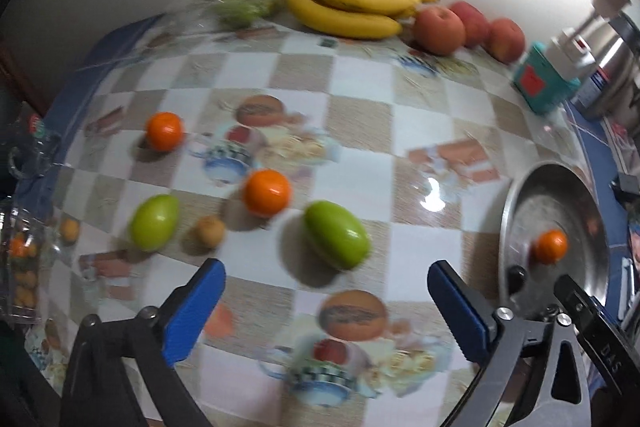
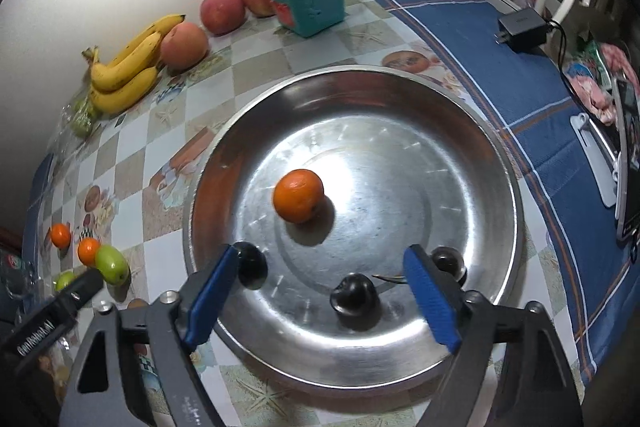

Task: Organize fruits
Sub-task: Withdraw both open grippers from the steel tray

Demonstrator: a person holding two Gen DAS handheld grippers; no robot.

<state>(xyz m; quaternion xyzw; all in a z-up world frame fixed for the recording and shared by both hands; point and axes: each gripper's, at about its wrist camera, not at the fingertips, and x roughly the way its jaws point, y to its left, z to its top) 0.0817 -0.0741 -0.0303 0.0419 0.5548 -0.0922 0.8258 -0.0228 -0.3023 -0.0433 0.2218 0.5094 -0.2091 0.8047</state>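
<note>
Both my tongs are spread and empty: right tongs (image 2: 320,291) over the pan (image 2: 492,147) holding one orange (image 2: 298,195); left tongs (image 1: 326,303) near a green fruit (image 1: 336,234) on the bench (image 1: 360,99), next to collect.

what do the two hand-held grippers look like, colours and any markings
Both look alike. The left hand-held gripper has two flat blue finger pads with ribbed inner faces, mounted on dark grey metal linkage arms joined by silver bolts. The right hand-held gripper has the same blue pads and dark frame. White lettering runs along each gripper's black side bar, too blurred to read fully. No cables or sleeves show.
</note>
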